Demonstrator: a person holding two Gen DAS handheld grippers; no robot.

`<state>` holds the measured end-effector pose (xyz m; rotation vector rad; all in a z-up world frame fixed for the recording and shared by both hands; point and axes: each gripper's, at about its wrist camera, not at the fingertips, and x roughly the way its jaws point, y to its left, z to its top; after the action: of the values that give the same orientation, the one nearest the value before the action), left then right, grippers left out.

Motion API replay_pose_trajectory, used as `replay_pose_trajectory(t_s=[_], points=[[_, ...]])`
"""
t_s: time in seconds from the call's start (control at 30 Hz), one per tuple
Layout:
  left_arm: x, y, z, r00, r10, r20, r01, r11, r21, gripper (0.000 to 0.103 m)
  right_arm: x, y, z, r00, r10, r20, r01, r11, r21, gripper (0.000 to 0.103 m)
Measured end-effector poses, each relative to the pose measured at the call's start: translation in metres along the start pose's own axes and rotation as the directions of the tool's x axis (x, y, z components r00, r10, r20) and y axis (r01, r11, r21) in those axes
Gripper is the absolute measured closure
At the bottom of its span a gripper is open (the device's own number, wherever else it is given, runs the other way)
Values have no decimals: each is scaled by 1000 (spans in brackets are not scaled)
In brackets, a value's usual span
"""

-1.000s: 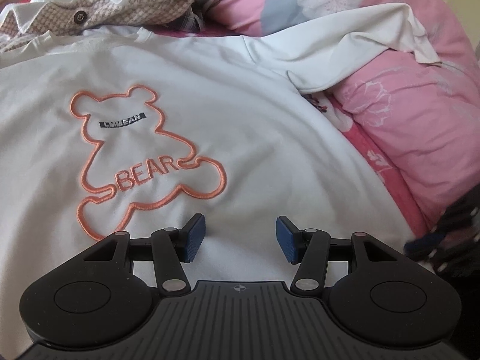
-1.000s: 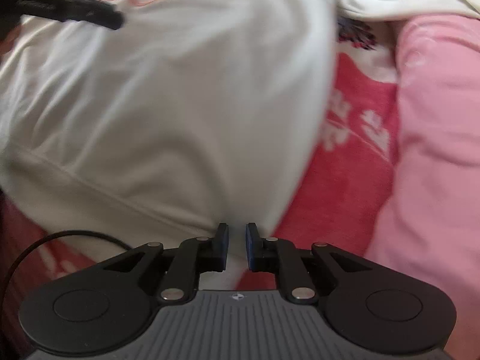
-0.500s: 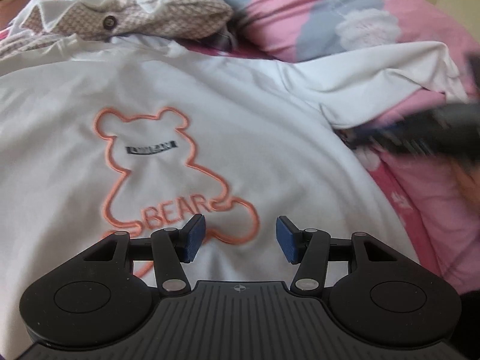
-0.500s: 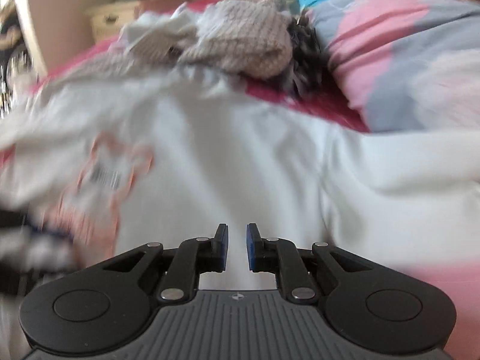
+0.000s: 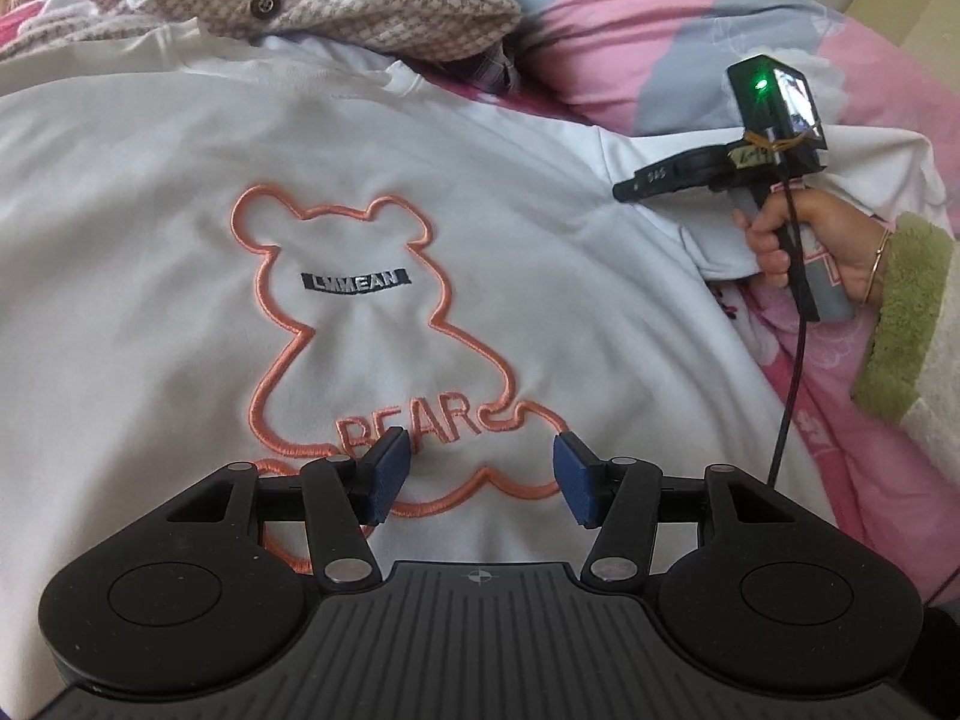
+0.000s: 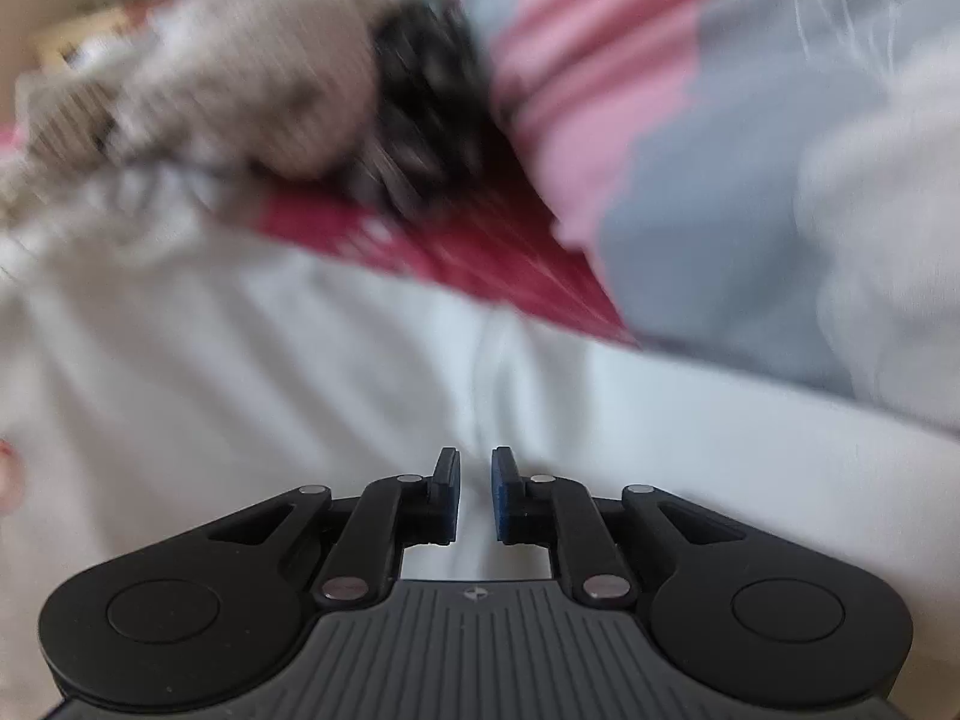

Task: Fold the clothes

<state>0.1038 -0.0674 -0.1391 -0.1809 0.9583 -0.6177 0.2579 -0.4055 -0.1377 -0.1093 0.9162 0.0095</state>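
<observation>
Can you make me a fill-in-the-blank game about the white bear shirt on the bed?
1. The word stitched low on the shirt under the bear outline is ____.
2. The bear outline is stitched in ____ thread.
3. The left gripper hangs over the shirt with its jaws ____, and nothing is between them.
4. The sleeve on the person's arm has a fuzzy ____ cuff.

Missing words: BEAR; orange; open; green
</observation>
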Motion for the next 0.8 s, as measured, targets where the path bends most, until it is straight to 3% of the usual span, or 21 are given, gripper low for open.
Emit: replay_pose_trajectory(t_s=[0.07, 0.17, 0.27, 0.37, 0.43, 0.53, 0.6, 0.7, 0.77, 0.8], points=[[1, 2, 1, 1000, -8, 3, 8, 1000, 2, 49, 6, 9, 4, 996, 91, 10, -91, 996, 23, 91], [1, 3, 1, 1000, -19, 3, 19, 1000, 1, 49, 34, 28, 13, 987, 161, -10, -160, 987, 29, 91], [1, 3, 0, 1000, -21, 5, 21, 1000, 7, 49, 61, 35, 22, 996, 90, 2, -90, 994, 62, 93], [0, 3, -2, 1000, -14, 8, 14, 1000, 11, 49, 64, 34, 38, 996, -77, 47, 69, 987, 145, 87], [-2, 3, -3, 1000, -13, 10, 13, 1000, 11, 49, 49, 36, 44, 994, 28, 105, -45, 985, 165, 87], [-3, 5, -4, 1000, -15, 13, 15, 1000, 6, 49, 34, 65, 50, 952, 286, 108, -292, 955, 47, 88], [-2, 6, -3, 1000, -19, 14, 19, 1000, -2, 49, 44, 94, 53, 945, 324, 53, -321, 945, -59, 88], [-1, 7, -3, 1000, -18, 15, 18, 1000, -3, 49, 81, 108, 58, 979, 205, 14, -205, 978, -27, 90], [-1, 6, -3, 1000, -14, 14, 14, 1000, 1, 49, 87, 93, 65, 987, 145, 75, -153, 981, 115, 90], [-2, 6, -3, 1000, -12, 15, 12, 1000, 1, 49, 81, 87, 67, 988, 109, 107, -127, 976, 179, 85]])
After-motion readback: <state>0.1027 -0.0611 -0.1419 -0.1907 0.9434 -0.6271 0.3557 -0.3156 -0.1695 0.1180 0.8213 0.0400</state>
